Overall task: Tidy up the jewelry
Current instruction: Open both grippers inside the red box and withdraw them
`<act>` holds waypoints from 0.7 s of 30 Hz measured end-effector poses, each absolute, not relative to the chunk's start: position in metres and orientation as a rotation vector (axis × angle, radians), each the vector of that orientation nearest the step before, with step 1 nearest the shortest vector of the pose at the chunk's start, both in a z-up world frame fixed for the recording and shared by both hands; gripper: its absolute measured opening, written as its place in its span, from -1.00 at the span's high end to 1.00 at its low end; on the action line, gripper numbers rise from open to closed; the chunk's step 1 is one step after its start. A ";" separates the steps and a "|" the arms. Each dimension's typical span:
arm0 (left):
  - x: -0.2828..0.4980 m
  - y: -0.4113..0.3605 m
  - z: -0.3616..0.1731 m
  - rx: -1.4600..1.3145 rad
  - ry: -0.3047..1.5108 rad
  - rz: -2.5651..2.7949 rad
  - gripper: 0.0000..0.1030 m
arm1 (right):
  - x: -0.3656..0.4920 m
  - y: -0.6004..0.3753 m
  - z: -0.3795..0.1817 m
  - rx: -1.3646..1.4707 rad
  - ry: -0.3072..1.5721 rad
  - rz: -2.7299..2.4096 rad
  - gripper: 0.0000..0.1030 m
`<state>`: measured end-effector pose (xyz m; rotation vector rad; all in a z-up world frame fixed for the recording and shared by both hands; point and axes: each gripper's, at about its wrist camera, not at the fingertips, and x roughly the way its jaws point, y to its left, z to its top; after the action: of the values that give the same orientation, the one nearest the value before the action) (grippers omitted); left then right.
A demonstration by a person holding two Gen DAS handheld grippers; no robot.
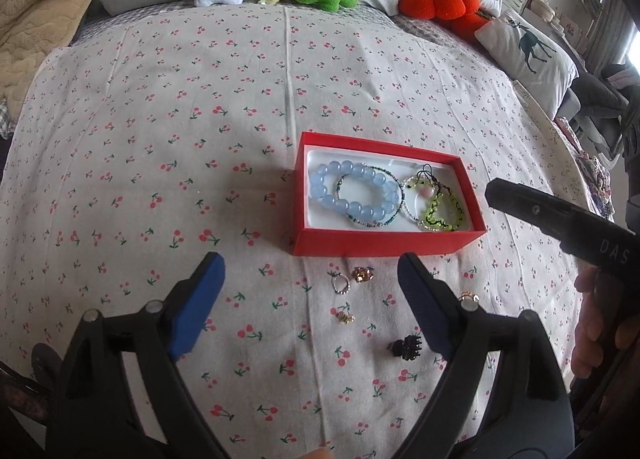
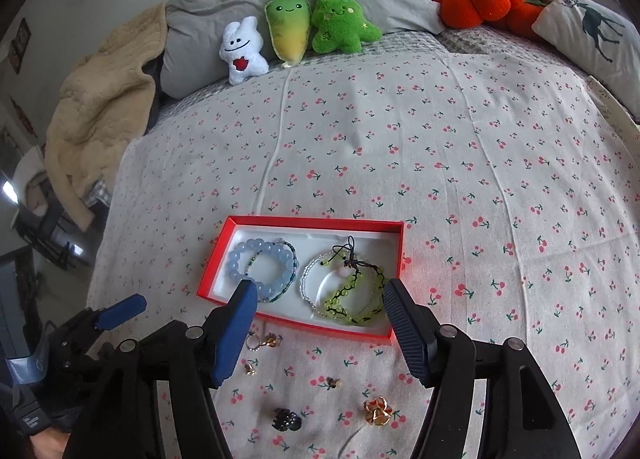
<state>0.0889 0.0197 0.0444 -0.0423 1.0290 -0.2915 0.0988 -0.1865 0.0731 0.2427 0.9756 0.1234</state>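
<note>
Now | both tools, left and right, hanging open, gripping nothing | rings lying just before red box: light, tiny, slippery; pinching across the band is looking safest.

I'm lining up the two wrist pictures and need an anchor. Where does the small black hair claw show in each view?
Left wrist view: the black hair claw lies on the cherry-print sheet, lower right of centre, beside the right finger of the left gripper.
Right wrist view: it lies near the bottom, just left of centre, between the fingers of the right gripper.
Shared landmark: the red box of bracelets, just beyond it.
</note>
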 end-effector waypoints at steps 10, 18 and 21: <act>0.071 0.032 0.035 -0.015 1.084 -0.214 -0.98 | 0.069 -0.195 0.071 0.183 1.007 0.032 -0.81; 0.054 0.035 0.030 0.002 1.083 -0.198 -0.99 | 0.048 -0.198 0.063 0.114 1.028 -0.006 -1.00; 0.048 0.035 0.026 0.011 1.093 -0.209 -0.99 | 0.042 -0.200 0.057 0.119 1.051 -0.012 -1.00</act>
<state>0.0481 0.0349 0.0261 0.0106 1.0926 -0.2091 0.0420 -0.1996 0.0568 0.1194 1.0514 -0.0120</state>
